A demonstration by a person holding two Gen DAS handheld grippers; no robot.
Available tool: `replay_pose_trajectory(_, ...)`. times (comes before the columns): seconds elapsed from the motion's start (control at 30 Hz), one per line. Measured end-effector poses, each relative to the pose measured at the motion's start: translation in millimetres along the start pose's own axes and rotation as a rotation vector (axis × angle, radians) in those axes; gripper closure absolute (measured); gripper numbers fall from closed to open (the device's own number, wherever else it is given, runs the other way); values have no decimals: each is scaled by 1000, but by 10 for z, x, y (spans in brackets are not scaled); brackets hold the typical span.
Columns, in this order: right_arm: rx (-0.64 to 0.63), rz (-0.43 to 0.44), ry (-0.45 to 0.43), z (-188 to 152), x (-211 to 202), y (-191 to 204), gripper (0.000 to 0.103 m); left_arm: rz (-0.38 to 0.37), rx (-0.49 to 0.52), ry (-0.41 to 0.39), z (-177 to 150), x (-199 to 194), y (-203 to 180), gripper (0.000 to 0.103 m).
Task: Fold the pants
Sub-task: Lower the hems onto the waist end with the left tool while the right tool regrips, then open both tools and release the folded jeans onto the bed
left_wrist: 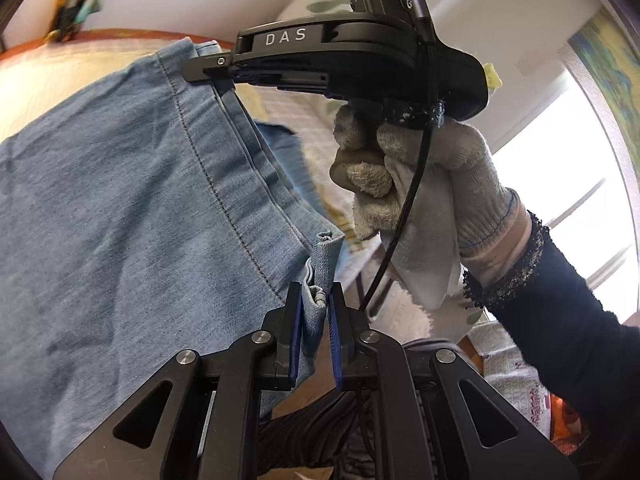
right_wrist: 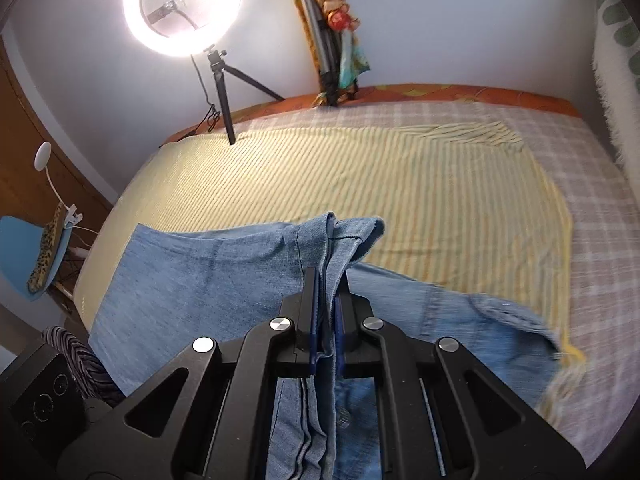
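Note:
Light blue denim pants hang lifted between both grippers. My left gripper is shut on one corner of a hemmed edge. My right gripper, held by a gloved hand, shows at the top of the left wrist view, clamped on the other corner of the same edge. In the right wrist view my right gripper is shut on a bunched denim edge, with the pants draping down to the bed. The waist part lies on the bed at the right.
A yellow striped sheet covers the bed over a plaid cover. A ring light on a tripod stands at the far left edge of the bed. A blue chair is at the left. A window is at the right.

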State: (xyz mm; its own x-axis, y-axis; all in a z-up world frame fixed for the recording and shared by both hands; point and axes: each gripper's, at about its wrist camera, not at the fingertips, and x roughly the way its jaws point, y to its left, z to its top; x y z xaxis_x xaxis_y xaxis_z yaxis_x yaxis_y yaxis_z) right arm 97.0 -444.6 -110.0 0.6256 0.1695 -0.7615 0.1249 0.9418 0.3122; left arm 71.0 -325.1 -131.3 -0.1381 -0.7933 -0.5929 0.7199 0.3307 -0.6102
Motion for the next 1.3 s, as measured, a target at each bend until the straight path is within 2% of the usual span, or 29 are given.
replay_pose_trajectory(0.23,69,-111,-29,-34,-260,-502,99,-7,32,56,57,386,-31,93)
replay_pose_trajectory(0.4,166,-34,-15,-99,-240,-830,99,-26,-11,74,28,545,95,93)
replay_pose_trajectory(0.57,149,-39,13,-145,-157,-762,99,-19,-9,89,28,605,127,93)
replay_pose_trajectory(0.8,118,-19,19,-113,-95,-540,99,-21,37,114,71,691,-123,87)
replay_pose_trajectory(0.83,114,-18,19,-113,-96,-510,99,-13,46,113,69,671,-157,83)
replay_pose_trajectory(0.9,106,-16,18,-108,-105,-439,99,-8,48,100,69,608,-181,82)
replay_pose_trajectory(0.97,104,-23,15,-108,-133,-392,99,5,33,91,40,514,-175,71)
replay_pose_trajectory(1.07,113,-20,-11,-111,-270,-354,96,27,27,60,-15,289,-154,70)
replay_pose_trajectory(1.13,124,-21,-38,-118,-405,-347,92,67,29,24,-66,53,-102,70)
replay_pose_trajectory(1.3,131,-16,-83,-150,-671,-285,90,189,10,-60,-209,-563,112,70)
